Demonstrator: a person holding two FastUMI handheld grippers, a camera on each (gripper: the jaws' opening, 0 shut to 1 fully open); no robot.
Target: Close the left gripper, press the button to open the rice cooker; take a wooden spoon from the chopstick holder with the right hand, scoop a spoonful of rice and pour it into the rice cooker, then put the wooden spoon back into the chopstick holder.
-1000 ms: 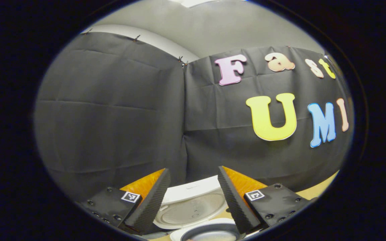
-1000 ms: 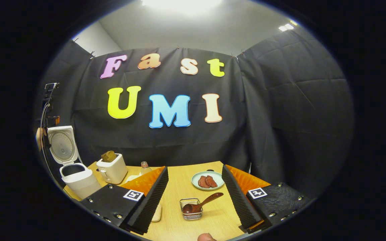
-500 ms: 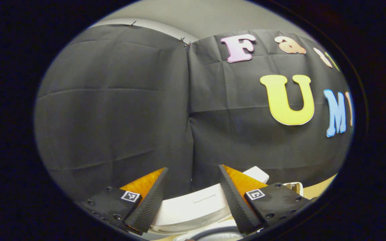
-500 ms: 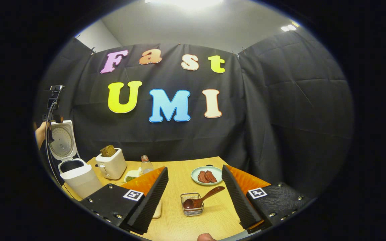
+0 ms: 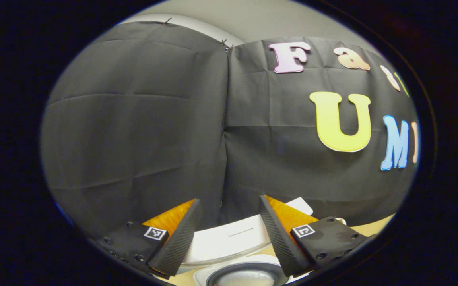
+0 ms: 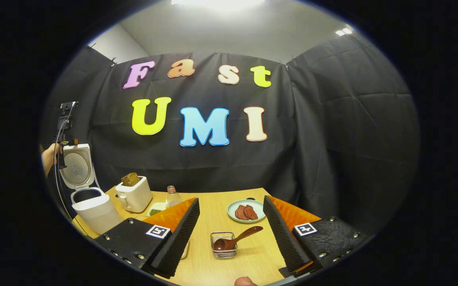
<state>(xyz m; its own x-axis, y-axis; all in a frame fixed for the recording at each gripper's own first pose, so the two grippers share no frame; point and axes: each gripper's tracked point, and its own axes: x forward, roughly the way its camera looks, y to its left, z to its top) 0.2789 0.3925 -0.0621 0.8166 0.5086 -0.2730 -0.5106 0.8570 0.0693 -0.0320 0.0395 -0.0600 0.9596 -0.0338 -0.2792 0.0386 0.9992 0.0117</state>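
Already the rice cooker (image 6: 90, 186) stands lid-up, both grippers' jaws spread wide, holding nothing.

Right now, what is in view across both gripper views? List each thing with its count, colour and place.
rice cooker: one, white, lid open and upright, table's far left
toaster: one, cream, bread in its slot, right of the rice cooker
bottle: one, clear, behind the small dish
small dish: one, pale with green contents, beside the toaster
plate: one, light green, reddish slices on it, mid table
chopstick holder: one, wire mesh, near table edge
wooden spoon: one, dark brown, bowl down in the holder, handle leaning right
table: one, light wood
hand: one, at the left edge beside the cooker lid
left gripper: one, open, above the cooker
right gripper: one, open, facing the holder
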